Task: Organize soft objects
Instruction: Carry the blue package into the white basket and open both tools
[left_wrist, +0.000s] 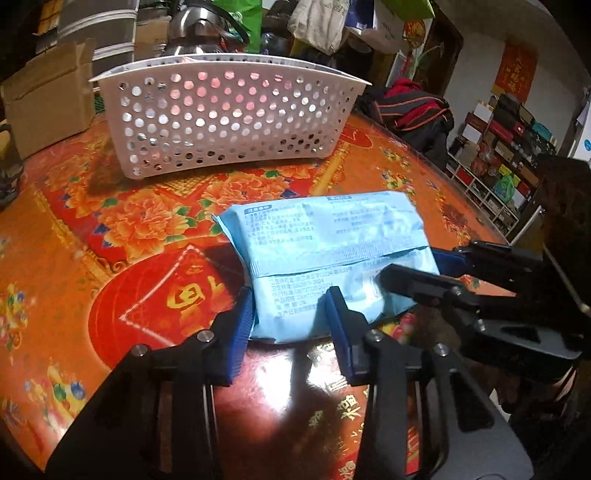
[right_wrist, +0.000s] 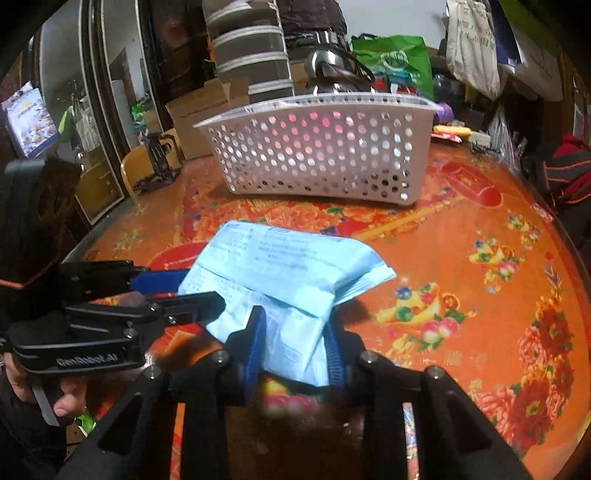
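Room: cluttered, with boxes and hanging bags behind a red-and-orange floral table (left_wrist: 110, 229).
Packet: pale blue soft packet (left_wrist: 317, 254) lay near the white perforated basket (left_wrist: 229, 110).
Left gripper (left_wrist: 291, 325): pinched the packet's near-left end.
Right gripper (right_wrist: 295, 343): clamped on its right end.
Left view only: shelves far right.
Right view only: a hand (right_wrist: 70, 402).

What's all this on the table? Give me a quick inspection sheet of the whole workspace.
Surface: round table under a glossy red-orange floral cover.
Job's things: light blue soft pack lying near the front; white perforated basket behind it, something pink inside.
Clutter: cardboard box, steel kettle, green bag.
Grippers: left gripper and right gripper each pinch one end of the pack.
Cables: nothing seen.
Surroundings: stocked shelves, hanging bags, a crowded room.
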